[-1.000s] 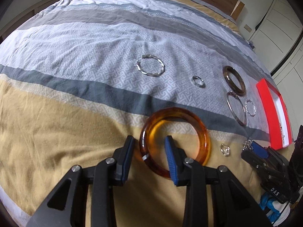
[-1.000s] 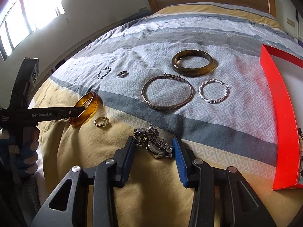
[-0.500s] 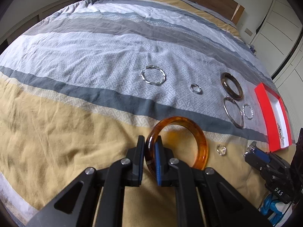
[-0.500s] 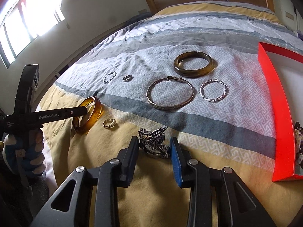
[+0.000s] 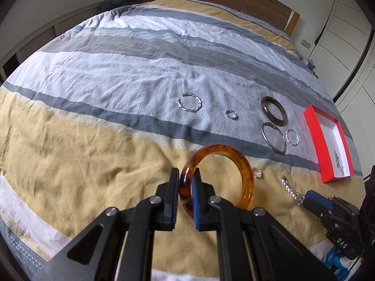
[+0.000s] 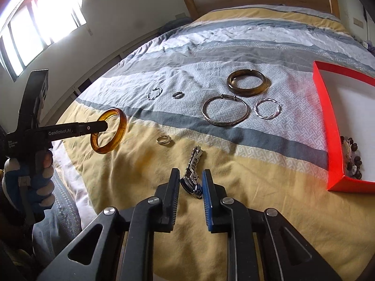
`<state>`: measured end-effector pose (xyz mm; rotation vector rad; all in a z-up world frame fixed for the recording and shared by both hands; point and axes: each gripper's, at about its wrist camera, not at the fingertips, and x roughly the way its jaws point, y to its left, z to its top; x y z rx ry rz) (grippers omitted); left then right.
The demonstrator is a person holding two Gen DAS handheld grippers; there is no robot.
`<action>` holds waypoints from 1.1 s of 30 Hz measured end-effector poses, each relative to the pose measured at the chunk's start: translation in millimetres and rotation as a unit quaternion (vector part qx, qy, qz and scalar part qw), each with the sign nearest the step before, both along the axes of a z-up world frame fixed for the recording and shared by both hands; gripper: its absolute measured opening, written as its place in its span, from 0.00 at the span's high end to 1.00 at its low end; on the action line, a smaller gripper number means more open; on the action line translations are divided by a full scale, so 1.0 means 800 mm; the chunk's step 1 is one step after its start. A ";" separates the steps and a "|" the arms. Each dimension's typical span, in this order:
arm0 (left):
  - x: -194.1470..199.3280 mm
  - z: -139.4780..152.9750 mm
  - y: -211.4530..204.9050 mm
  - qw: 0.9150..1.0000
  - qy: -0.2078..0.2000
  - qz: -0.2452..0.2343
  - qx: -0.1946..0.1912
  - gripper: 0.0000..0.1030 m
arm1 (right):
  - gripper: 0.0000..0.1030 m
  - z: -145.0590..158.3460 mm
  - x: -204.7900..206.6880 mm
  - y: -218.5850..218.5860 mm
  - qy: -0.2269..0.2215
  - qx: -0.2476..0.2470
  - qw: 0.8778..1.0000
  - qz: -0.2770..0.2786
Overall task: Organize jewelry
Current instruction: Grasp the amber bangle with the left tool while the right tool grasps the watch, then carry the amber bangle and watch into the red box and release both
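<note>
Left wrist view: left gripper (image 5: pixel 186 188) clamps the near rim of the amber bangle (image 5: pixel 243 166); the ring stands upright, clear of the striped bedspread (image 5: pixel 93 140). Its jaws have just been closing, rim between the pads. Ahead on the grey band lie a twisted silver bangle (image 5: pixel 189 102), a small ring (image 5: pixel 231 114), a dark brown bangle (image 5: pixel 273 113), a plain metal bangle (image 5: pixel 273 136) and a thin silver bangle (image 5: pixel 292 137). A gold ring (image 5: pixel 257 172) sits on the yellow band just right of the amber bangle. Red box (image 5: pixel 315 126) at far right, a chain lying inside. Right gripper (image 5: pixel 307 199) enters lower right with a metal watch (image 5: pixel 290 189) strap sticking out; pads not visible here.

Right wrist view: right gripper (image 6: pixel 190 185) grips the watch (image 6: pixel 192 175) by its case, strap hanging out toward the bedspread (image 6: pixel 257 187). Jaws have just been closing on it. Only this view shows the left gripper (image 6: pixel 105 125) from the side, amber bangle (image 6: pixel 109 131) hanging in the air, and the gloved hand (image 6: pixel 35 178) on its handle. Red box (image 6: pixel 328 128) here shows dark beads in the near corner, no chain visible. Window upper left, headboard at top.
</note>
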<state>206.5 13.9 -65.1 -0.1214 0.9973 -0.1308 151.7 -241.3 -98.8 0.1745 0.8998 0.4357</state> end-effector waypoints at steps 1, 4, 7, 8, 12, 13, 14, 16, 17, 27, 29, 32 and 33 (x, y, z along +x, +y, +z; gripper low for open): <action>-0.004 0.003 0.001 1.000 -0.001 0.001 0.000 0.91 | 0.88 0.004 -0.004 0.001 -0.002 0.000 1.000 0.001; -0.016 0.013 0.002 1.000 -0.005 0.001 -0.002 0.91 | 0.90 0.016 -0.014 0.006 -0.008 -0.003 1.000 0.006; -0.026 0.023 0.002 1.000 -0.011 0.001 -0.003 0.91 | 0.90 0.025 -0.024 0.011 -0.011 -0.009 1.000 0.012; -0.031 0.026 0.003 1.000 -0.013 0.000 -0.004 0.91 | 0.90 0.028 -0.027 0.013 -0.012 -0.011 1.000 0.013; -0.043 0.036 0.005 1.000 -0.017 -0.002 -0.009 0.91 | 0.90 0.043 -0.039 0.011 -0.019 -0.013 1.000 0.011; -0.046 0.038 0.005 1.000 -0.017 -0.003 -0.012 0.91 | 0.90 0.048 -0.041 0.009 -0.022 -0.013 1.000 0.009; -0.047 0.041 0.004 1.000 -0.018 -0.005 -0.015 0.91 | 0.90 0.054 -0.043 0.006 -0.026 -0.014 1.000 0.006; -0.050 0.047 -0.001 1.000 -0.020 -0.010 -0.020 0.91 | 0.91 0.066 -0.046 0.001 -0.034 -0.015 0.999 0.001; -0.050 0.051 -0.004 0.999 -0.022 -0.014 -0.021 0.91 | 0.91 0.073 -0.047 -0.002 -0.039 -0.016 0.999 -0.002; -0.013 0.094 -0.115 0.993 -0.044 -0.102 -0.033 0.91 | 0.91 0.138 -0.035 -0.086 -0.092 -0.028 0.993 -0.062; 0.000 0.099 -0.154 0.990 -0.047 -0.128 -0.036 0.91 | 0.91 0.147 -0.027 -0.113 -0.101 -0.037 0.991 -0.079; 0.021 0.097 -0.217 0.984 -0.046 -0.165 -0.043 0.91 | 0.91 0.152 -0.015 -0.157 -0.107 -0.049 0.987 -0.107; 0.028 0.094 -0.238 0.983 -0.045 -0.174 -0.044 0.91 | 0.91 0.152 -0.011 -0.172 -0.108 -0.053 0.986 -0.116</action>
